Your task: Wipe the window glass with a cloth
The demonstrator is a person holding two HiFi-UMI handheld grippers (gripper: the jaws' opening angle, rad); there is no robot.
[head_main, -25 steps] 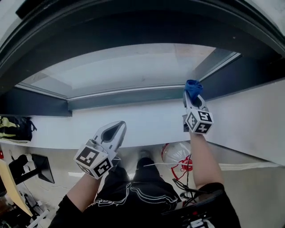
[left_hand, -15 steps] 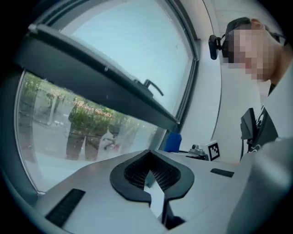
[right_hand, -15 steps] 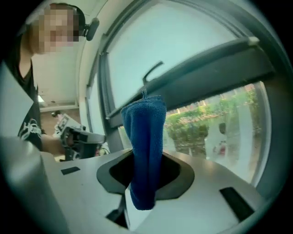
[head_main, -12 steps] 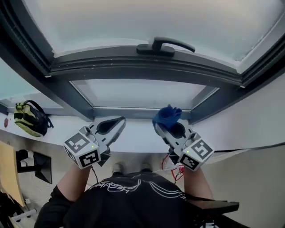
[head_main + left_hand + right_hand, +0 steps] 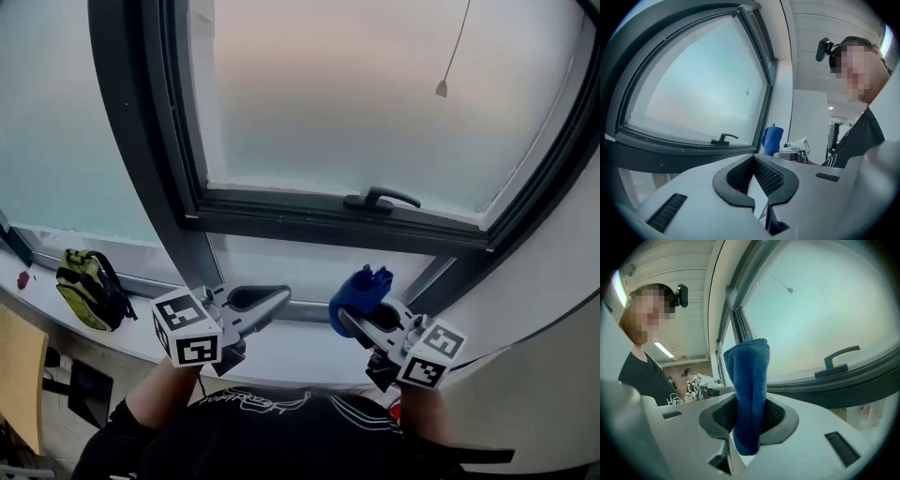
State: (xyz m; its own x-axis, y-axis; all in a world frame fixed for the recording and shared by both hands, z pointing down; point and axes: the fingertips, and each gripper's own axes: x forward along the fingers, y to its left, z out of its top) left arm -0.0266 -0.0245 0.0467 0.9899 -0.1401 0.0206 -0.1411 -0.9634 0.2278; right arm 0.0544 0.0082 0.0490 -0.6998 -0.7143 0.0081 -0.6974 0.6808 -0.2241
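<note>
From where I stand, the right gripper (image 5: pixel 359 314) is clamped on a folded blue terry cloth (image 5: pixel 361 292). The cloth sticks up past the jaw tips as a soft tuft, with a short tail hanging behind them. The left gripper (image 5: pixel 272 300) is held level with it, just to its left. Its jaws are closed tip to tip on nothing.

The big frosted window glass (image 5: pixel 375 94) lies ahead of and above both grippers, and neither touches it. A dark lever handle (image 5: pixel 380 199) sits on the sash frame almost straight ahead of the cloth.

The risks I see:
- The cloth is pinched only across a narrow fold. A firm drag on the pane could pull it out or bend the tuft aside, and then hard jaw plastic would meet the glass.
- A sweep begun low could snag on the handle.
- A high sweep could catch the thin pull cord with its small weight (image 5: pixel 441 89).

The right gripper view shows what the head view cannot. The cloth (image 5: pixel 747 380) runs right through between the ribbed pads, so the hold looks firm. The left gripper view confirms that its own jaws hold nothing, and it catches the cloth (image 5: pixel 772 139) off to its right. Only the head view takes in the yellow-green backpack (image 5: pixel 89 286), far off to the left of the left gripper.
</note>
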